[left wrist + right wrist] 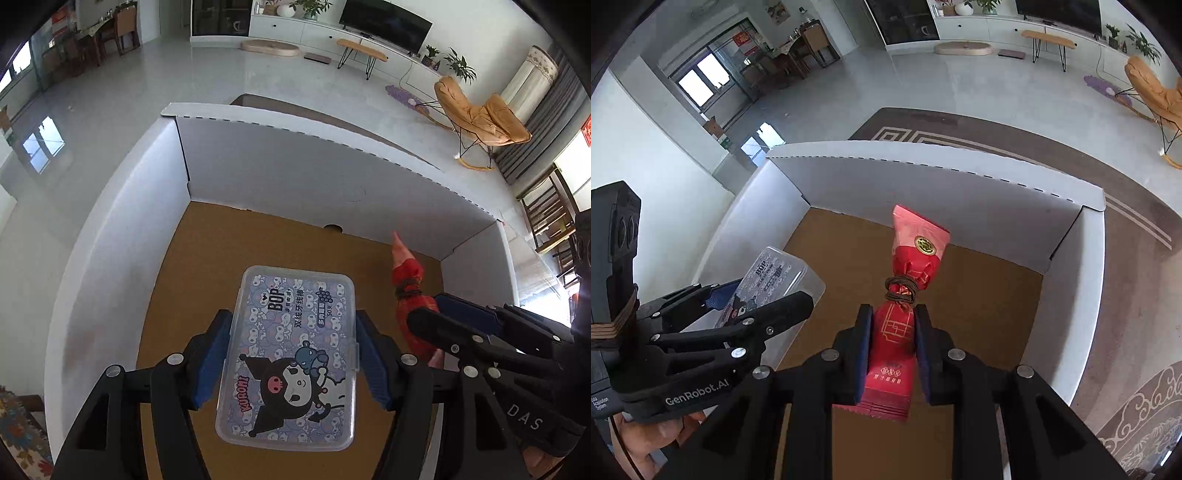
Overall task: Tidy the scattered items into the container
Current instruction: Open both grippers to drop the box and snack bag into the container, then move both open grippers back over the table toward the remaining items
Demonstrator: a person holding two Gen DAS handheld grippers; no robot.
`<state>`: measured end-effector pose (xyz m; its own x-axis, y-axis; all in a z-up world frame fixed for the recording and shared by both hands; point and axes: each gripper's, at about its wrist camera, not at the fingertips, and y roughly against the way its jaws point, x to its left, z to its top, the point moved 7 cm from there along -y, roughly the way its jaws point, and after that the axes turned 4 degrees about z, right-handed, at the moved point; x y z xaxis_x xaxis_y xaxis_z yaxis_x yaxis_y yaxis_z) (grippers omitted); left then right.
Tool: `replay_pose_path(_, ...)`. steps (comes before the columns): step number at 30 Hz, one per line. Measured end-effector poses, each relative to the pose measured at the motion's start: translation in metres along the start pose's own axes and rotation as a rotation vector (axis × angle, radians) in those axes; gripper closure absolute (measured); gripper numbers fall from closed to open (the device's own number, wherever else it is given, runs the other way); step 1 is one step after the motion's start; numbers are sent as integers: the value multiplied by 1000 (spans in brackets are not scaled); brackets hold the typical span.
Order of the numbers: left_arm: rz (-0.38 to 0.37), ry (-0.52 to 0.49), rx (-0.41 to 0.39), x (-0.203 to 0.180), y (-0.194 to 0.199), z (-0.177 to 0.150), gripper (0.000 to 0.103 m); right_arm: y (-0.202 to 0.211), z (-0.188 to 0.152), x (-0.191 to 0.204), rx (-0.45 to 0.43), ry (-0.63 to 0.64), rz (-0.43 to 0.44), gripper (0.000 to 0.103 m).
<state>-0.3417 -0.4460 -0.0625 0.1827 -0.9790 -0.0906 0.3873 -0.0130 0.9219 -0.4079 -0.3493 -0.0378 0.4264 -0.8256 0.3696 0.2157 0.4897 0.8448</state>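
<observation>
Floss case [286,354] sitting between left claw [291,360] pads, over the box [122,221] floor, near-left. Red pouch [899,332] sitting between right claw [892,349] pads, over box centre. Can't tell if either claw is gripping or already slack. Box standing on rug [1126,236].

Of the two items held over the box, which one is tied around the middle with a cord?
The red packet between the right gripper's fingers; brown cord pinches its neck. The clear plastic floss-pick case in the left gripper is flat, rigid, cartoon-printed.
</observation>
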Motion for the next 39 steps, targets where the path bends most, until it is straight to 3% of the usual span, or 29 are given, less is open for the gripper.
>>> replay_pose_path(2,45,26,4,13,-6,-10,3,-10,-3,6,40,37,-9,58)
replay_pose_path(4,7,29,1,20,-5,-19,5,-15,-8,11,59,76,-26,52)
replay_pose_path(6,15,19,3,25,-2,-37,5,-15,-13,15,61,107,-55,51)
replay_pose_path(8,-6,4,0,26,4,-62,0,-16,-21,20,65,167,-110,51)
replay_pose_path(12,23,-106,-36,29,16,-110,0,-11,-38,26,65,256,-236,51)
replay_pose_path(14,71,-181,-40,27,18,-127,0,-4,-50,17,45,265,-342,50)
replay_pose_path(15,77,-191,-41,27,18,-130,0,0,-50,15,28,263,-343,50)
replay_pose_path(18,26,-182,-57,30,26,-128,0,10,-61,12,19,265,-338,50)
replay_pose_path(24,54,-235,-69,36,25,-132,5,22,-88,21,-22,321,-384,50)
replay_pose_path(27,49,-242,-75,39,28,-132,6,21,-100,26,-43,334,-378,50)
replay_pose_path(30,89,-255,-71,36,28,-130,6,22,-101,27,-55,324,-369,50)
replay_pose_path(35,135,-222,-193,40,63,-102,4,25,-107,28,-45,311,-313,50)
replay_pose_path(39,149,-177,-255,45,102,-101,3,33,-126,44,-43,328,-289,50)
